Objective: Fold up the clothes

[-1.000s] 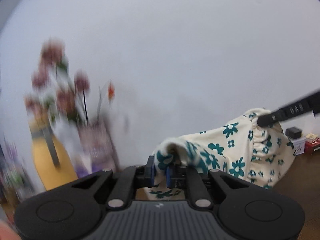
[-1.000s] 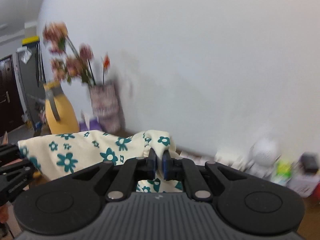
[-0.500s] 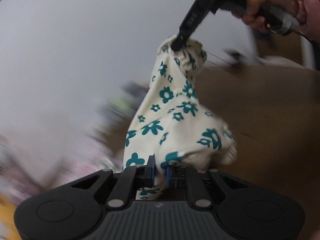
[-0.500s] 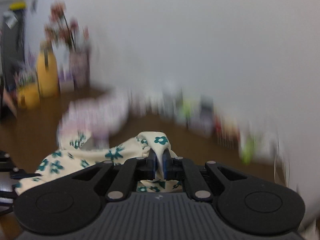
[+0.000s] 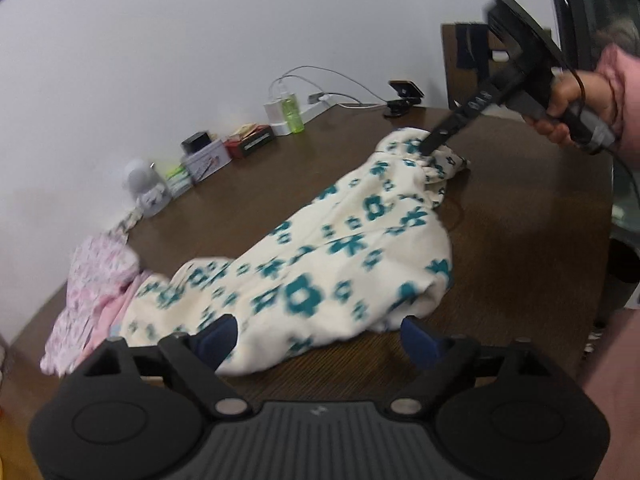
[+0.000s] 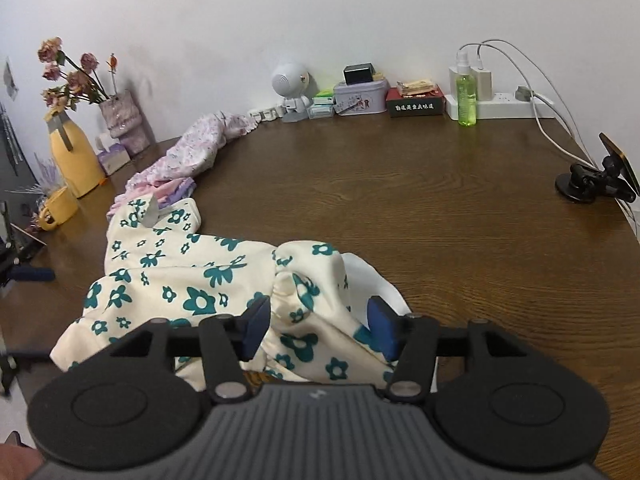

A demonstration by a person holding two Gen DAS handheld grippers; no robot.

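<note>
I see white Chinese characters across the front of the dark red box (image 6: pixel 415 101) by the wall, too small to read; nothing else legible.

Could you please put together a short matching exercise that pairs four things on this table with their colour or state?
Things:
1. floral garment
2. spray bottle
3. jug
4. left gripper

Colour or state:
A. yellow, standing upright by the flowers
B. cream with teal flowers, lying crumpled on the table
C. jaws apart, having just been opening, the cloth's edge lying loose between them
D. clear with green liquid, standing by the power strip

Pairs: 1-B, 2-D, 3-A, 4-C
</note>
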